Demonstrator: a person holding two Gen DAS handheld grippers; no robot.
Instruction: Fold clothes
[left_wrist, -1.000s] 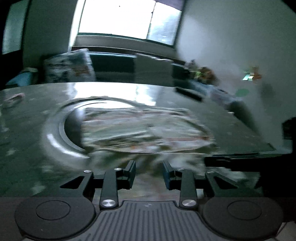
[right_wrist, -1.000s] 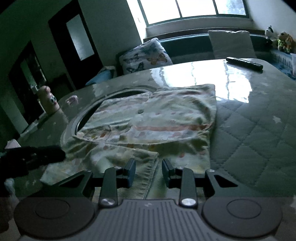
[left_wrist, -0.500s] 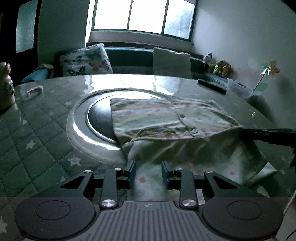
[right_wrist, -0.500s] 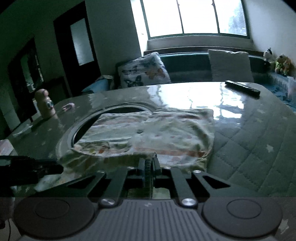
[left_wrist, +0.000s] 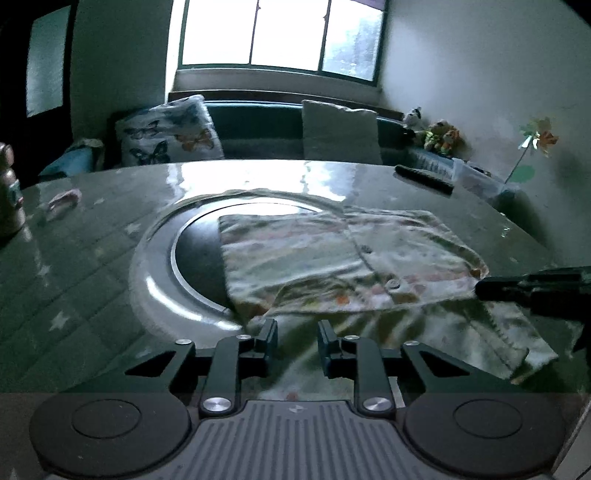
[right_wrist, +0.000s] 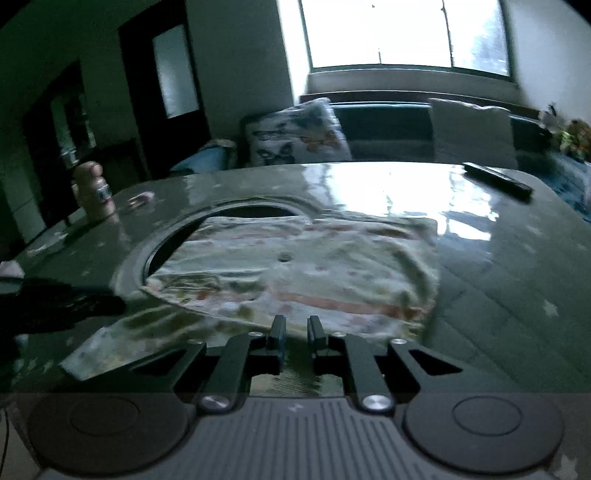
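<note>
Left wrist view: a pale patterned shirt (left_wrist: 343, 258) lies flat on a quilted green counter (left_wrist: 74, 266), partly covering a round recessed ring (left_wrist: 155, 266) — its near edge is folded over. The left gripper (left_wrist: 295, 341) hovers at that near edge, fingers (left_wrist: 267, 338) spread apart, grasping nothing. The right gripper (left_wrist: 532, 286) reaches in from the right side. In the right wrist view, the right gripper (right_wrist: 295, 334) sits over the shirt's (right_wrist: 314, 266) near hem with fingers (right_wrist: 277, 332) parted by a narrow gap — released. A remote (left_wrist: 423, 179) rests farther back.
</note>
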